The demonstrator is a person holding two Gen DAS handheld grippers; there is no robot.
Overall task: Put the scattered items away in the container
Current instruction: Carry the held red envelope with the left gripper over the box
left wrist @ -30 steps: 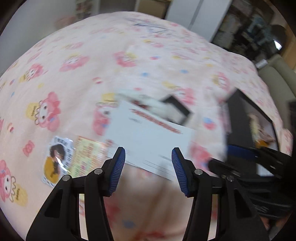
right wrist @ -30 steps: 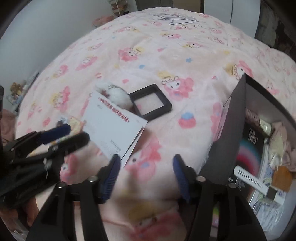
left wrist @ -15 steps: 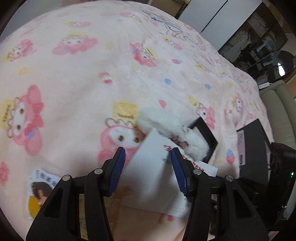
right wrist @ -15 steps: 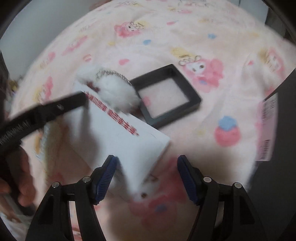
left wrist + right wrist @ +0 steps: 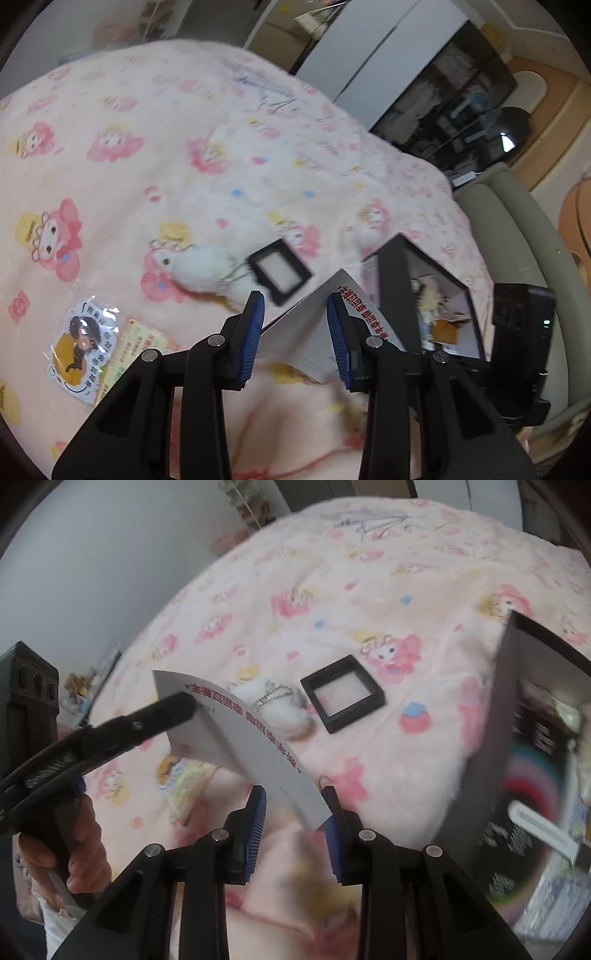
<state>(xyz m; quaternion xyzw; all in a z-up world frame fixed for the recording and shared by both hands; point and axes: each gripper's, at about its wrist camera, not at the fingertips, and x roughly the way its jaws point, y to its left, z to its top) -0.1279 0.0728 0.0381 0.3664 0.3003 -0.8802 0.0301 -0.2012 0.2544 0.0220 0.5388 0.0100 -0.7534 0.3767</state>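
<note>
Both grippers lift one white envelope off the bedspread.

The white envelope (image 5: 255,753) hangs bowed between the two tools, off the pink blanket (image 5: 369,572), probably shared to keep the limp paper from folding on its way to the black box (image 5: 517,716) at right. The right gripper (image 5: 295,812) has just been closing, its jaws narrowed onto the envelope's near corner. The left gripper (image 5: 295,332) has also been closing, with the envelope's far end between its pads. A second ago it lay flat. The fluffy pompom (image 5: 284,712) and black frame (image 5: 343,694) remain.
</note>
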